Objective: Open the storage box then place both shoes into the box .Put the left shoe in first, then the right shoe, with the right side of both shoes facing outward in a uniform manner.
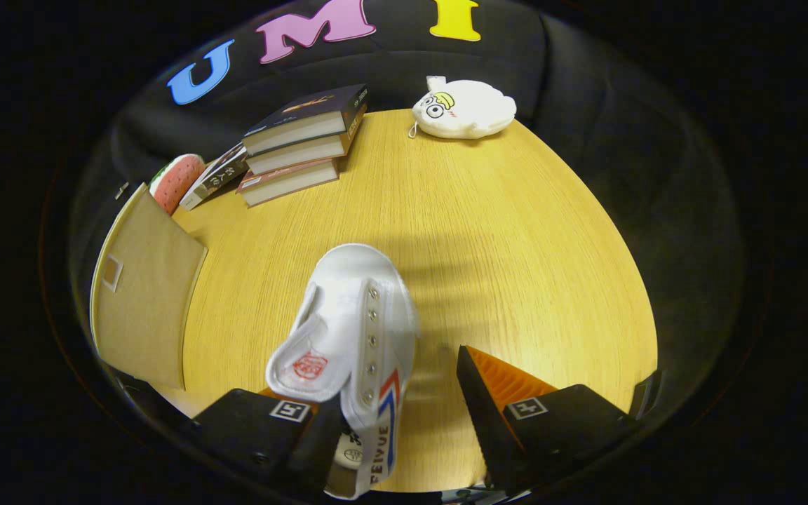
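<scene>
A white canvas shoe (358,330) with red and blue side stripes lies on the wooden table (516,266), toe pointing away from me and tongue flopped over to the left. Its heel end sits between my fingers, close against the left finger (271,428). The right finger (495,386) stands apart from the shoe, with bare table showing in the gap. My gripper (397,382) is open around the shoe's heel. A tan storage box (141,287) stands to the left of the shoe, one flat side with a small label window facing me.
Three stacked books (302,144) sit beyond the shoe at the back left, with another book (214,175) and a watermelon-patterned cushion (176,179) beside them. A white plush toy (463,109) lies at the table's far edge.
</scene>
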`<state>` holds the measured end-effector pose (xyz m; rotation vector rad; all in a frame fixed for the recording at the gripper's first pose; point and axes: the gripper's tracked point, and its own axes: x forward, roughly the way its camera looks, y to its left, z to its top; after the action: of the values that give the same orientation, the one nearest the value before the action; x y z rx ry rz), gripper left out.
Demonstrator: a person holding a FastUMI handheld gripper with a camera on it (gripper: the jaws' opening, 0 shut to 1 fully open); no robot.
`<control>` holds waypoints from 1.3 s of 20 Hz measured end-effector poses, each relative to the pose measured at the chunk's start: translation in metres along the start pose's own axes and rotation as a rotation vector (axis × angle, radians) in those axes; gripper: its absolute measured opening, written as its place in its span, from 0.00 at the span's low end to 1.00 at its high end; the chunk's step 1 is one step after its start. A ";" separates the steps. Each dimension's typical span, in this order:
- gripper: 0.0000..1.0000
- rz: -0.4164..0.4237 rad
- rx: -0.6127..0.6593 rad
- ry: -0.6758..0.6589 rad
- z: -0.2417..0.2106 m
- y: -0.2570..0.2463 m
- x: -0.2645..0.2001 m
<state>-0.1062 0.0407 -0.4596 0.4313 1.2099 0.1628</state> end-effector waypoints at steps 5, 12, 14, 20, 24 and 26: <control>0.14 -0.035 0.116 0.056 -0.007 -0.005 -0.004; 0.08 0.073 0.226 -0.005 0.029 0.037 -0.073; 0.08 0.100 0.227 -0.026 0.047 0.061 -0.096; 0.08 0.207 0.170 -0.069 0.094 0.155 -0.147; 0.08 0.258 0.119 -0.067 0.105 0.218 -0.162; 0.08 0.266 0.105 -0.057 0.105 0.249 -0.162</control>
<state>-0.0393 0.1860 -0.1880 0.6851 1.1050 0.3141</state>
